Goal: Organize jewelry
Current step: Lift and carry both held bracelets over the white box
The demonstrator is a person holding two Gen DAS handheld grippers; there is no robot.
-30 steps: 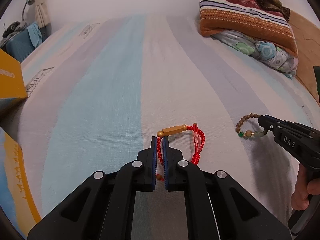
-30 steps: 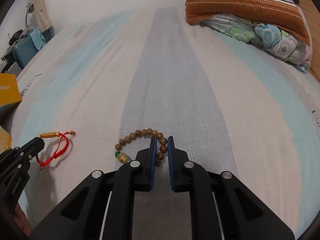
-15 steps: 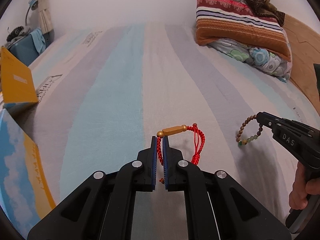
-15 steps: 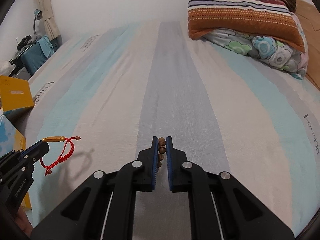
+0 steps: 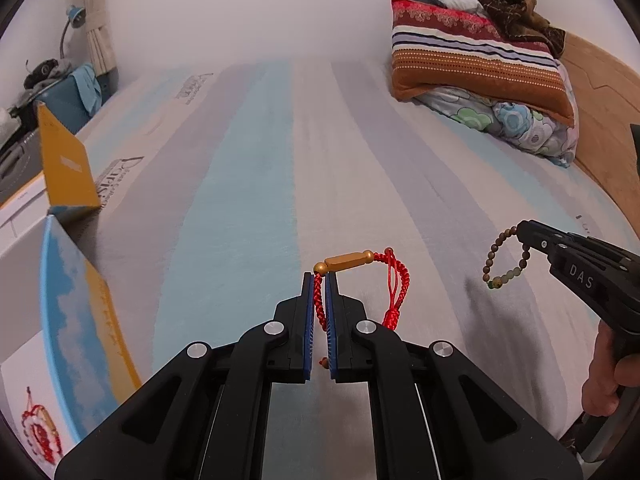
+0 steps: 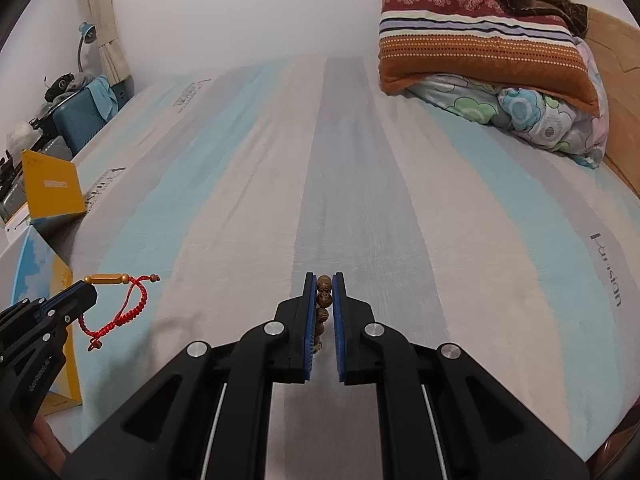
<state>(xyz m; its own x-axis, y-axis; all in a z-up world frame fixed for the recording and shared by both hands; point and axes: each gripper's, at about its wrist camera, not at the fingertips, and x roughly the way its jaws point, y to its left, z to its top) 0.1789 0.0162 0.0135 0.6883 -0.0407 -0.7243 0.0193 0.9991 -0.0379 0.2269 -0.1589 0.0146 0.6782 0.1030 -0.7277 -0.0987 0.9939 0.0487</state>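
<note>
My left gripper point(image 5: 319, 280) is shut on a red cord bracelet point(image 5: 394, 288) with a gold tube bead and holds it in the air above the striped bed sheet point(image 5: 248, 200). It also shows in the right wrist view point(image 6: 120, 304) at the left. My right gripper point(image 6: 323, 282) is shut on a brown wooden bead bracelet point(image 6: 323, 298) and holds it above the sheet. In the left wrist view this bead bracelet point(image 5: 505, 262) hangs from the right gripper's tips at the right.
An open box with yellow and blue flaps point(image 5: 80, 312) stands at the left edge of the bed; another red bracelet point(image 5: 38, 432) lies inside it. Pillows and a folded blanket point(image 5: 476, 64) lie at the far right. A wooden headboard point(image 5: 600, 120) runs along the right.
Both grippers have lifted their bracelets up off the sheet. The views have tilted up, and the box at the left has come more into view.
</note>
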